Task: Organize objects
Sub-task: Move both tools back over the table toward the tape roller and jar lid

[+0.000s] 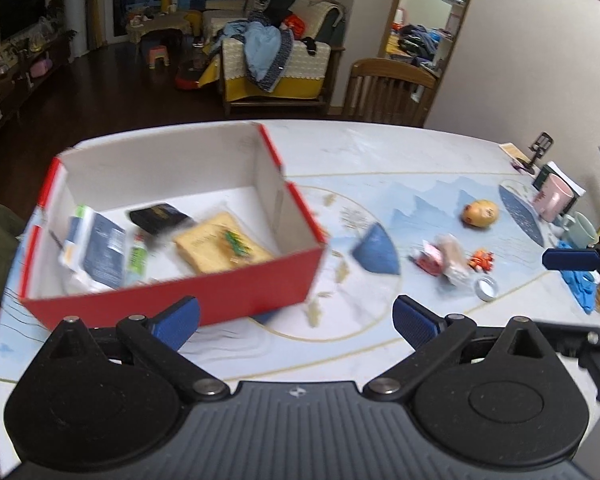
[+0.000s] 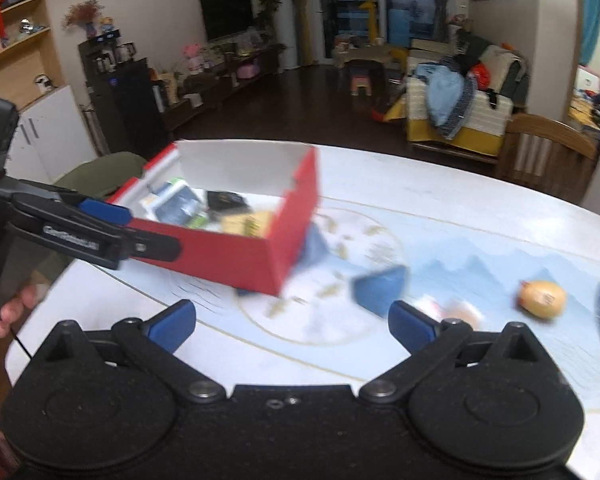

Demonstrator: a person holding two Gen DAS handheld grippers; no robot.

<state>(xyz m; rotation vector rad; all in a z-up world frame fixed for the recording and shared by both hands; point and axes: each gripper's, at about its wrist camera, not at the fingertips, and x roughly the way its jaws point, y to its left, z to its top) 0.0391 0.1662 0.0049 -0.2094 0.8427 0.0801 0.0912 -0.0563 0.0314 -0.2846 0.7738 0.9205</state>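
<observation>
A red cardboard box point(image 1: 172, 296) with a white inside stands on the left of the table. It holds a yellow packet point(image 1: 220, 246), a black packet point(image 1: 158, 218), a blue and white pack point(image 1: 96, 248) and a green tube point(image 1: 138, 258). My left gripper point(image 1: 296, 326) hangs open just in front of the box's near right corner, with nothing between its fingers. To the right lie a yellow-brown onion point(image 1: 480, 213), a wrapped snack point(image 1: 448, 260), a small orange item point(image 1: 482, 260) and a round lid point(image 1: 486, 288). My right gripper point(image 2: 292, 324) is open and empty, with the box point(image 2: 220, 256) ahead on its left and the onion point(image 2: 542, 298) on its right.
A pink mug point(image 1: 552, 200), a green mug point(image 1: 580, 230) and a blue glove point(image 1: 580, 284) crowd the table's right edge. A wooden chair point(image 1: 388, 92) stands behind the table point(image 1: 380, 148). A person's hand point(image 2: 12, 308) shows at the left edge.
</observation>
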